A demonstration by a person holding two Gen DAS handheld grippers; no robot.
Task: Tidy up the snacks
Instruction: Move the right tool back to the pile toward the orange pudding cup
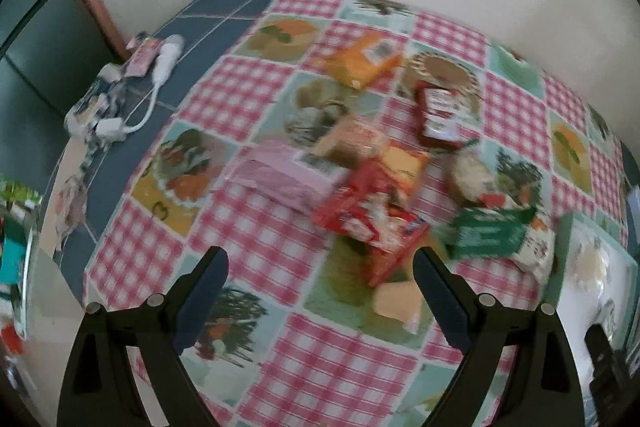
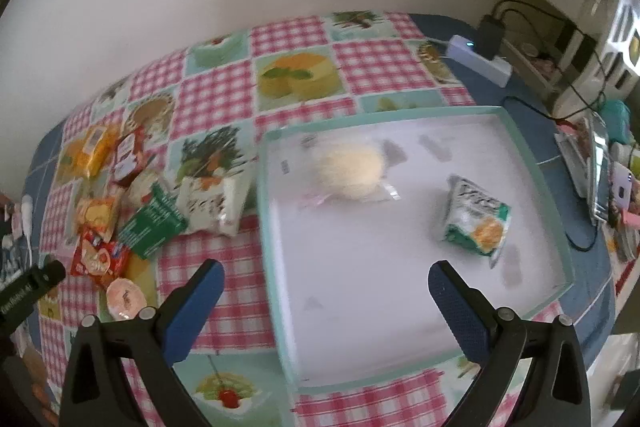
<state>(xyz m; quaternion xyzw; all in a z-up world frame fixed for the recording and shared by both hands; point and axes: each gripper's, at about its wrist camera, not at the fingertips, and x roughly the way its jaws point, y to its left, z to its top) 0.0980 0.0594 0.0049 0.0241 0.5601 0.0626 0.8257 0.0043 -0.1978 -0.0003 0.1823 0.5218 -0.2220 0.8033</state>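
My left gripper (image 1: 320, 279) hangs above the checked tablecloth (image 1: 256, 247), jaws spread wide, nothing between them. Left wrist view is blurred. Far left on the blue table surface (image 1: 200, 27): a white cable and plug bundle (image 1: 132, 99). Moving right, a pink packet (image 1: 280, 175) lies flat on the cloth, touching the snack heap. Orange packet (image 1: 364, 57) sits farther back, near a dark red packet (image 1: 440, 115). Heap centre: red packet (image 1: 360, 211) partly over a yellow-orange one (image 1: 404, 163), just ahead of my fingertips. A pale yellow item (image 1: 396, 303) lies between my two fingers, on the cloth, not gripped. Right of the heap, a green packet (image 1: 492, 231) rests against a white-and-green packet (image 1: 536, 247), which touches the tray edge.

My right gripper (image 2: 326, 283) is also fully spread and empty, hovering over the near part of the tray (image 2: 532, 163). Tray is white inside with a teal rim, sitting on the cloth's right side. Inside it: a clear bag with a pale round bun-like snack (image 2: 348, 171) toward the back left, and a green-white packet (image 2: 476, 223) to the right, well apart from it. Beyond the tray's far corner, a white power strip (image 2: 480, 61) with a black adapter plugged in.
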